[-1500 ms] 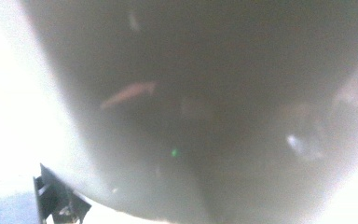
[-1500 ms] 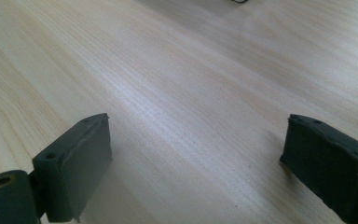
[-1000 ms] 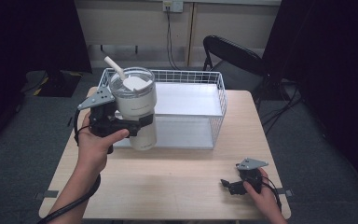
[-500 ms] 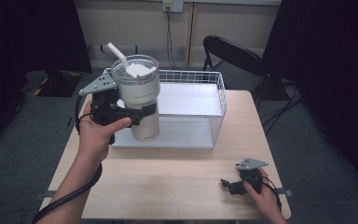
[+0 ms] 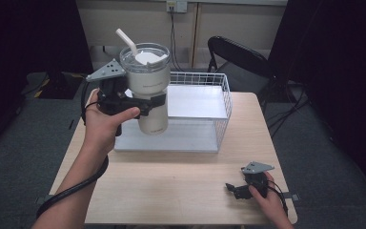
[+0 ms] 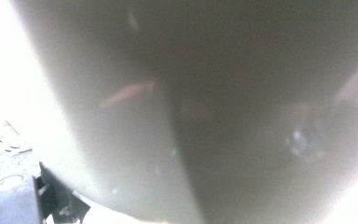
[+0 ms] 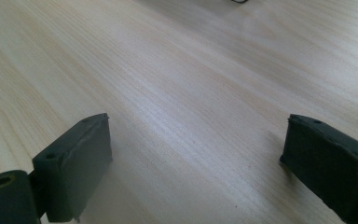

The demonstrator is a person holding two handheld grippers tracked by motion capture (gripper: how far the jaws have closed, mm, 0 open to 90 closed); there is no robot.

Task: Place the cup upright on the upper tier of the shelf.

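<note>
Dim room behind, pale wooden bench (image 5: 171, 191) in front, seen from the high view. On it a white wire basket (image 5: 219, 102) with a black folding chair (image 5: 238, 59) beyond. Above the basket's left end, held clear of the bench, a cream tumbler (image 5: 150, 90) with a clear lid and a white straw (image 5: 125, 40), upright, clamped round its middle by the left gripper (image 5: 145, 102). Near the bench's front right corner, the right gripper (image 5: 236, 190), resting low. Left gripper view: blurred cream wall of the tumbler (image 6: 191, 116) pressed right up close, fingers hidden. Right gripper view: black fingers (image 7: 74, 158) spread wide over bare wood (image 7: 191, 93), holding nothing.
</note>
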